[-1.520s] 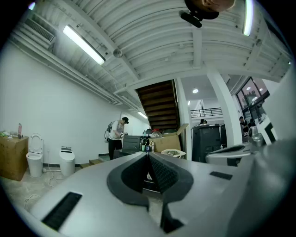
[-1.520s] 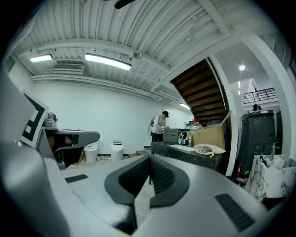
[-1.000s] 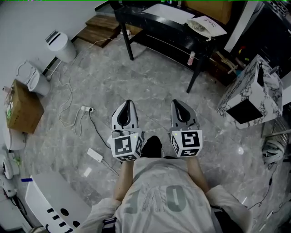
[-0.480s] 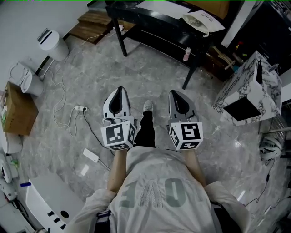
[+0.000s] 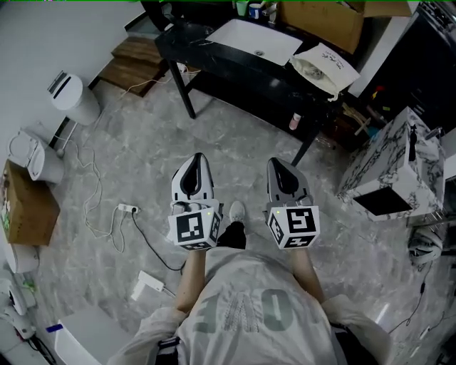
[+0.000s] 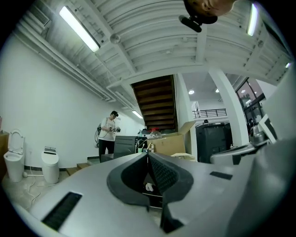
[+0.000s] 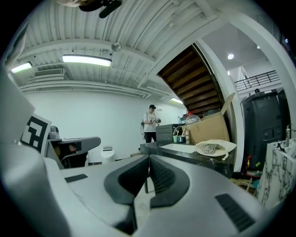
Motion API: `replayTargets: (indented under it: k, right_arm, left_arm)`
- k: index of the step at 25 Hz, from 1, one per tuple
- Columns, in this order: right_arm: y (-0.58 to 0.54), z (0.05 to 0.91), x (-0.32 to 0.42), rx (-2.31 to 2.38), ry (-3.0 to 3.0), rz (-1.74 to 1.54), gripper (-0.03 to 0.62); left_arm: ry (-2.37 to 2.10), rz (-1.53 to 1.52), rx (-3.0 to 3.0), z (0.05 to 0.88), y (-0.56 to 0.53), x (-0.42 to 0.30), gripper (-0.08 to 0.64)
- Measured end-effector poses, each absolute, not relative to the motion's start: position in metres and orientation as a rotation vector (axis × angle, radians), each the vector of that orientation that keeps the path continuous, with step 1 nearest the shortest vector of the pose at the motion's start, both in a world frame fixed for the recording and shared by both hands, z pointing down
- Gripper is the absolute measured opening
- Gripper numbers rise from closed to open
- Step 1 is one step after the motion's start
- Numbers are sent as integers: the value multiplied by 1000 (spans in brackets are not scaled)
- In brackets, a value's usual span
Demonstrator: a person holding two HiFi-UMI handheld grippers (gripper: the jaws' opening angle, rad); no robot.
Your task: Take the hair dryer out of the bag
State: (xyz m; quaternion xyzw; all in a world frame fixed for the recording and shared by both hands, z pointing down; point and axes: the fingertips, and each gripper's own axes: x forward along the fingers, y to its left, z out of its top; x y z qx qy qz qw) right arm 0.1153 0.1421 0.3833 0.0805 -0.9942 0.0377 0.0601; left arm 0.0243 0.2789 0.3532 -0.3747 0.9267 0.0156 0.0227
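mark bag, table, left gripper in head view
bag [image 5: 322, 64], head view, middle of white cloth
table [image 5: 274, 80], head view, bare black top
left gripper [image 5: 197, 158], head view, tips of shut jaws

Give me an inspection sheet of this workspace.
Surface: black table ahead, with a white panel on it.
Job's things: pale drawstring bag on the table's right end; hair dryer not visible.
Clutter: cardboard box behind the table; white bin and marbled box on the floor.
Grippers: left gripper and right gripper both shut, empty, short of the table.
Cables: white cord with power strip on the floor.
Surroundings: another person stands beyond the table.
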Motion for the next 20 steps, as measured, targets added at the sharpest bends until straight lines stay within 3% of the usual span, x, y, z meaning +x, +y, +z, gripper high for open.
replayTargets:
  k: [8,20]
  right_arm:
    - [91,370,-14,320,-3001,84,31]
    - [56,396,-114,190,-2959,119,31]
  left_arm:
    - [2816,93,-1204,336,227,-106,28]
    - [2948,105,-1109,369,191,-187,28]
